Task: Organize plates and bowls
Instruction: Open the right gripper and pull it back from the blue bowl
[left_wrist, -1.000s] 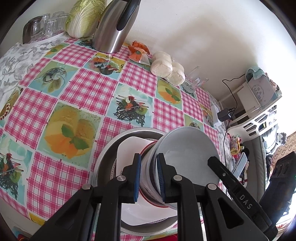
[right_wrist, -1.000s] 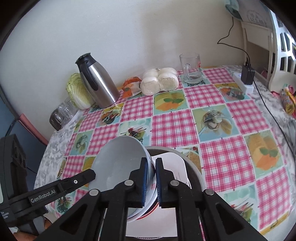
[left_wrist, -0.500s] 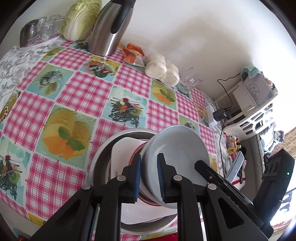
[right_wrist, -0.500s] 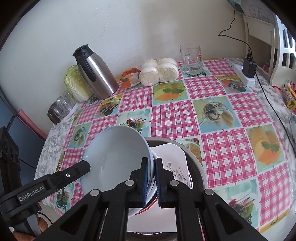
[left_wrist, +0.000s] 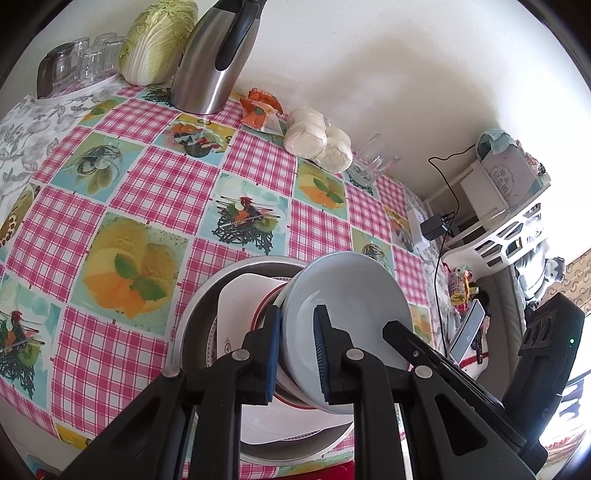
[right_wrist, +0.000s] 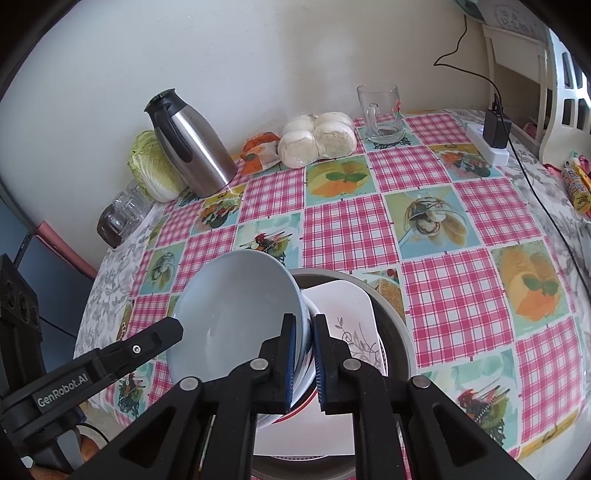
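A pale grey-blue bowl (left_wrist: 347, 288) (right_wrist: 236, 302) tops a small tilted stack with a red-rimmed bowl (left_wrist: 295, 400) under it. The stack hangs over a white square plate (left_wrist: 240, 306) (right_wrist: 343, 306) that lies in a round metal basin (left_wrist: 207, 295) (right_wrist: 399, 325). My left gripper (left_wrist: 297, 350) is shut on the stack's near rim. My right gripper (right_wrist: 304, 358) grips the opposite rim; its jaws are opening slightly, with the rim still between the pads. Each gripper's finger shows in the other's view.
On the checked tablecloth by the wall stand a steel jug (right_wrist: 192, 147), a cabbage (right_wrist: 155, 173), upturned glasses (right_wrist: 118, 218), a bag of buns (right_wrist: 317, 140) and a glass mug (right_wrist: 380, 114). A power strip with a charger (right_wrist: 491, 140) and its cable lie at the right.
The right gripper's pads stand a little further apart around the rim. The bowls and both grippers have hardly moved.
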